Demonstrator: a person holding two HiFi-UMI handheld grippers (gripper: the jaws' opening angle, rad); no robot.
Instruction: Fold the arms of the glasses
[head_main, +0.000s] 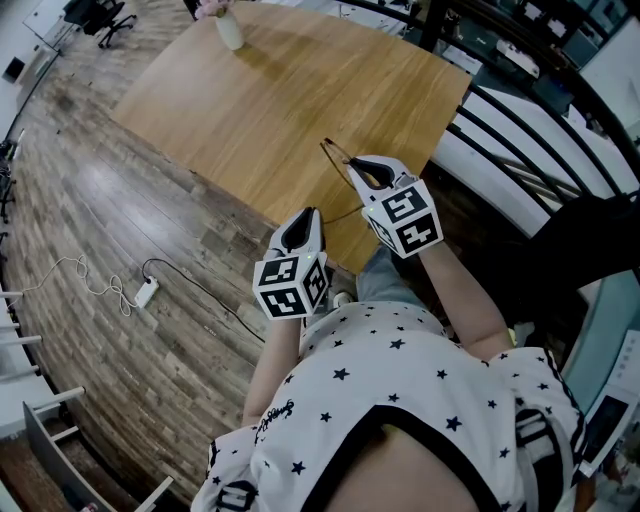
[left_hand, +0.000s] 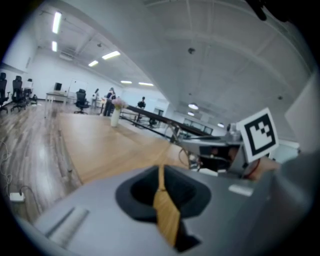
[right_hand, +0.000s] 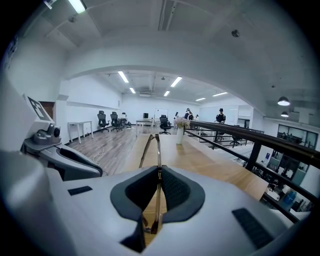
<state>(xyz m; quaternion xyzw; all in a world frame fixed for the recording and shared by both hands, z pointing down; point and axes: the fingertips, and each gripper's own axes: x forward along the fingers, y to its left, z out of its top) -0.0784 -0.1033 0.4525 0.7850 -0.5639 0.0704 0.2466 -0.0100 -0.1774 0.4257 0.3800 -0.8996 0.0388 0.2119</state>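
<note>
Head view: the right gripper (head_main: 360, 166) holds the thin dark wire-frame glasses (head_main: 335, 155) raised over the near edge of the light wooden bench (head_main: 280, 90). They look lifted off the top, probably so an arm has room to swing. The left gripper (head_main: 308, 218) sits near them and lower, not touching, likely lining up to push an arm shut. A white vase (head_main: 229, 28) stands at the far end, well apart and not involved. Left gripper view: the left gripper (left_hand: 162, 187) has its jaws a narrow slit apart with nothing between, only bench wood showing through the gap. It looks free as the working hand while the other one anchors. The right gripper's marker cube shows to the right; the glasses are too small there to read. Right gripper view: the right gripper (right_hand: 159, 175) has its jaws clamped on a thin bar of the glasses (right_hand: 158, 150). The frame pokes forward, edge-on, above the bench. I cannot tell which part is pinched. The firm pinch probably keeps the frame from twisting under a push. The fold looks not finished.
</note>
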